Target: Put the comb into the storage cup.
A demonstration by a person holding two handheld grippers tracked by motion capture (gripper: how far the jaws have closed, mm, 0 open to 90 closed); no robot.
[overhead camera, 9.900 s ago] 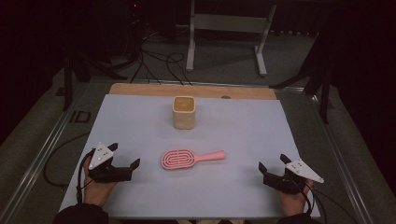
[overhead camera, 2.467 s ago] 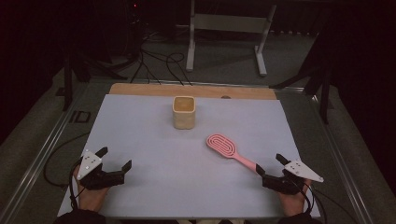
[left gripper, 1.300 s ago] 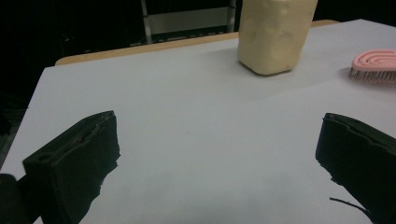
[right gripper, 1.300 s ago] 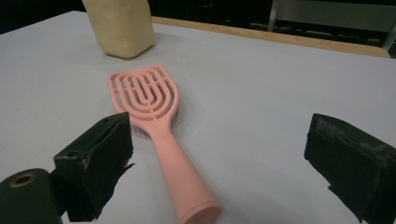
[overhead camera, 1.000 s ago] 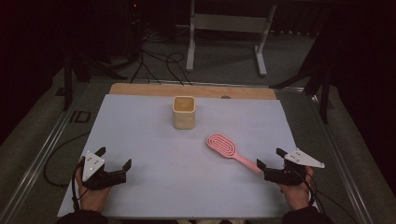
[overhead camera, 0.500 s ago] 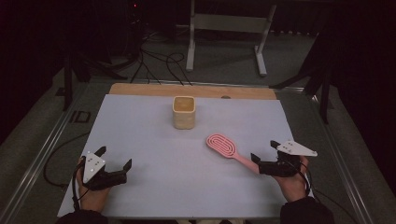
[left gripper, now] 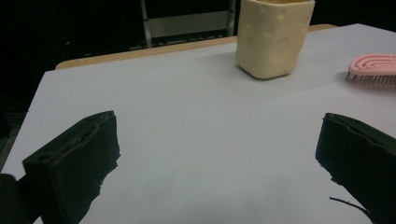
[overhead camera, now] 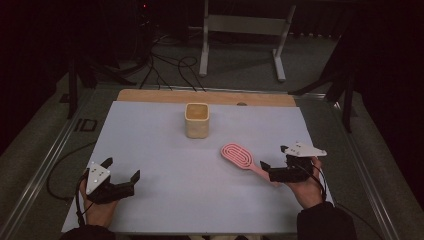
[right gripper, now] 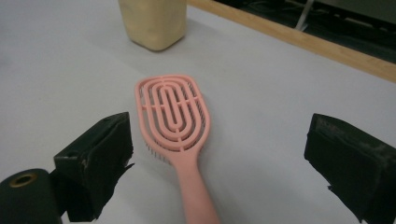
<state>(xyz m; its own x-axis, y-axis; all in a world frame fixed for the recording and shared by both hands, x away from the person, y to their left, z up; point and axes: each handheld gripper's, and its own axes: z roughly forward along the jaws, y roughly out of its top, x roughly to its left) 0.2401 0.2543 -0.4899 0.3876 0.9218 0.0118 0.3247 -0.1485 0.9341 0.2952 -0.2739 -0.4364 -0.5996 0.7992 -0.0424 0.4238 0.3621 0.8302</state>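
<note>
A pink hairbrush lies bristles down on the pale table sheet, right of centre, its handle pointing toward the near right. My right gripper is open and straddles the handle end. In the right gripper view the hairbrush runs up between the two spread jaws of my right gripper, and neither jaw touches it. A cream square cup stands upright behind the brush. My left gripper rests open near the front left with nothing between its jaws; in its own view my left gripper faces the cup.
A wooden strip edges the far side of the table. Metal rails run along both sides. Beyond the far edge are cables and a grey stand on the dark floor. Bare sheet lies between the two grippers.
The right gripper has moved forward and left until its open jaws flank the brush handle. The brush, once at table centre, has lain at the right since 2.5 s ago. The left gripper is still.
</note>
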